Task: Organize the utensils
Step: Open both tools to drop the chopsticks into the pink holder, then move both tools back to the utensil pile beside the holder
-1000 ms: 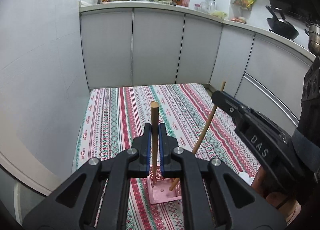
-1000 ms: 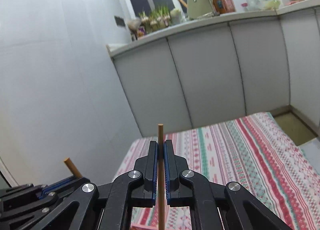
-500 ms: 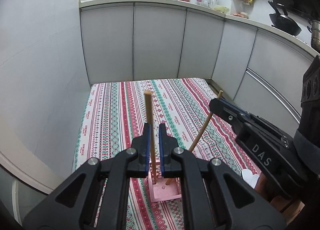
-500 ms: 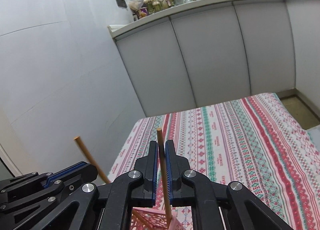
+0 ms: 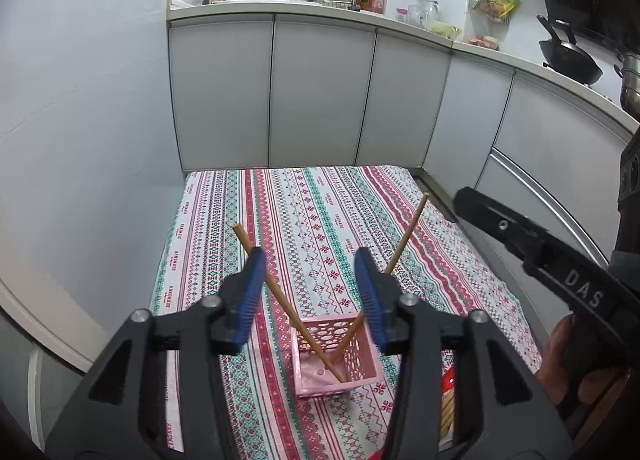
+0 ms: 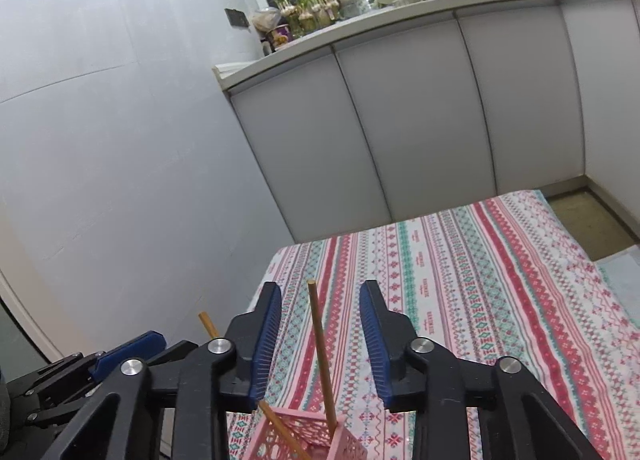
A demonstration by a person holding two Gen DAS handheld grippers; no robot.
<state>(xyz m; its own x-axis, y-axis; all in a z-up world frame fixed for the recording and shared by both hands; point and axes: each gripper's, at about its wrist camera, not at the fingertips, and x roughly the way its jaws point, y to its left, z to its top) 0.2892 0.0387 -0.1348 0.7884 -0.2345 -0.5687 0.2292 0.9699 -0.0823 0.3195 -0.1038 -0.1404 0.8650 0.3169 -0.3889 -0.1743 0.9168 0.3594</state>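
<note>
A pink perforated basket (image 5: 340,360) stands on the striped tablecloth (image 5: 312,211). Two wooden chopsticks stand loose in it. One chopstick (image 5: 276,288) leans left, past my left gripper's left pad. The other chopstick (image 5: 404,238) leans right. My left gripper (image 5: 309,256) hangs above the basket with its jaws opening, and the pads press on nothing. In the right wrist view my right gripper (image 6: 320,288) is also opening. A chopstick (image 6: 322,356) rises between its pads, touching neither, down into the basket (image 6: 308,440).
Grey cabinet doors (image 5: 320,91) close off the far end of the table, and a pale wall (image 5: 80,139) runs along its left side. A red packet with wooden sticks (image 5: 448,400) lies at the near right. A hand (image 5: 560,348) holds the right gripper's body.
Both grippers were shut on upright chopsticks and have opened wide. The released chopsticks now lean apart in the pink basket, one to the left and one to the right.
</note>
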